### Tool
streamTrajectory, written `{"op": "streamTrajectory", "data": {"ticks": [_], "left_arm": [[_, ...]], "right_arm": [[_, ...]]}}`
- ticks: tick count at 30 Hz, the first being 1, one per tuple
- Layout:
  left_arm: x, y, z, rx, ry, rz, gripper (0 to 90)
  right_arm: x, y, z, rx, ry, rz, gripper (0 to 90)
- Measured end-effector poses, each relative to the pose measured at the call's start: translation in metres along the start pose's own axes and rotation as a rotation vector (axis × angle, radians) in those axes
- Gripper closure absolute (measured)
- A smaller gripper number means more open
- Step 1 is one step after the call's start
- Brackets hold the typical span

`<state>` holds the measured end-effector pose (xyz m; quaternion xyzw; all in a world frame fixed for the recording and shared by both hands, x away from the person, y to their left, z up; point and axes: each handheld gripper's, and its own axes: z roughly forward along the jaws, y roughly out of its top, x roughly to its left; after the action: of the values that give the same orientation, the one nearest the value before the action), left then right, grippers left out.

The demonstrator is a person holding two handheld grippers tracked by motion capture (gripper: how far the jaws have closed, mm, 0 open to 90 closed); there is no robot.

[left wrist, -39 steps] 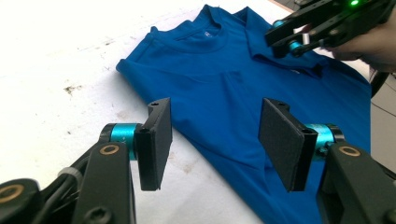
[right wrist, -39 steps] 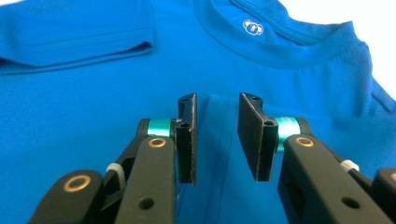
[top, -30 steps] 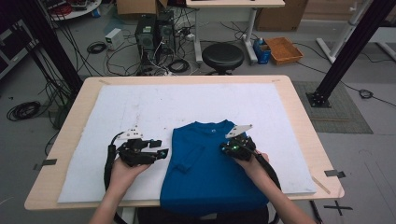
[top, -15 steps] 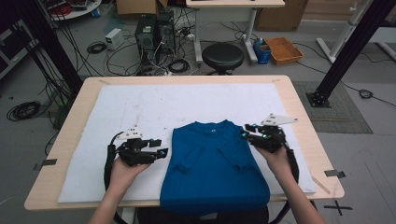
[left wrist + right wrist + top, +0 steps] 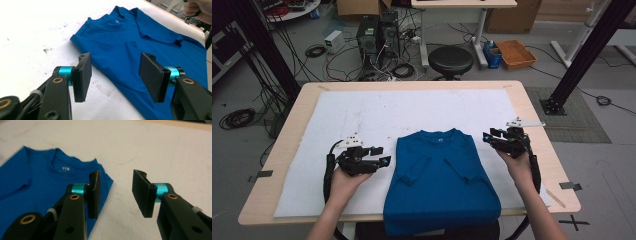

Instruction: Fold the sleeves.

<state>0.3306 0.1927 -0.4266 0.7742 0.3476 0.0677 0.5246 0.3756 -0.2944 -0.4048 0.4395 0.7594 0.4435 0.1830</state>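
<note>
— High view first: I have the blue T-shirt (image 5: 439, 185) lying face up on the white mat (image 5: 362, 115), at the middle of the table's near edge, with its hem hanging just over that edge. Both sleeves are folded in over the chest.

— And your tongs?

— My left gripper (image 5: 379, 161) sits just beside the shirt's left side, jaws apart, nothing between them. My right gripper (image 5: 490, 136) is off the shirt's right shoulder, near the right edge of the table (image 5: 537, 125); its jaws have just been opening and stand apart, empty, over bare mat.

— How do you expect the cloth to behave?

— Light, soft knit, I judge. It sags and drags rather than holding shape, so one pinch lifts only a corner while the rest trails. It won't break, but a folded sleeve could slip open if I tug sideways.

— Where would you grip?

— In the left gripper view the folded side edge (image 5: 105, 72) lies right before the pads (image 5: 83, 75); I'd take that doubled edge there, and the matching shoulder (image 5: 106, 178) seen in the right gripper view, so both layers come together.

— Anything in the way?

— Nothing on the mat but stains. The stool (image 5: 451, 60), the cables and the orange tray (image 5: 517, 52) are on the floor, well beyond the far edge.
</note>
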Motion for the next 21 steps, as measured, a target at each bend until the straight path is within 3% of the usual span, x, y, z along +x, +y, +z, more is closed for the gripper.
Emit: {"op": "streamTrajectory", "data": {"ticks": [6, 10, 12, 21], "left_arm": [[0.000, 0.000, 0.000, 0.010, -0.001, 0.004, 43.7], [0.000, -0.001, -0.001, 0.008, 0.003, -0.001, 43.7], [0.000, -0.001, -0.001, 0.008, 0.003, -0.001, 43.7], [-0.001, -0.001, 0.001, 0.017, -0.001, 0.004, 43.7]], "right_arm": [[0.003, -0.001, 0.040, 0.119, 0.022, 0.022, 61.9], [0.005, -0.004, 0.058, 0.196, 0.010, -0.010, 79.9], [0.004, -0.006, 0.060, 0.201, 0.002, -0.030, 88.9], [0.002, -0.006, 0.054, 0.177, -0.056, -0.030, 89.2]]}}
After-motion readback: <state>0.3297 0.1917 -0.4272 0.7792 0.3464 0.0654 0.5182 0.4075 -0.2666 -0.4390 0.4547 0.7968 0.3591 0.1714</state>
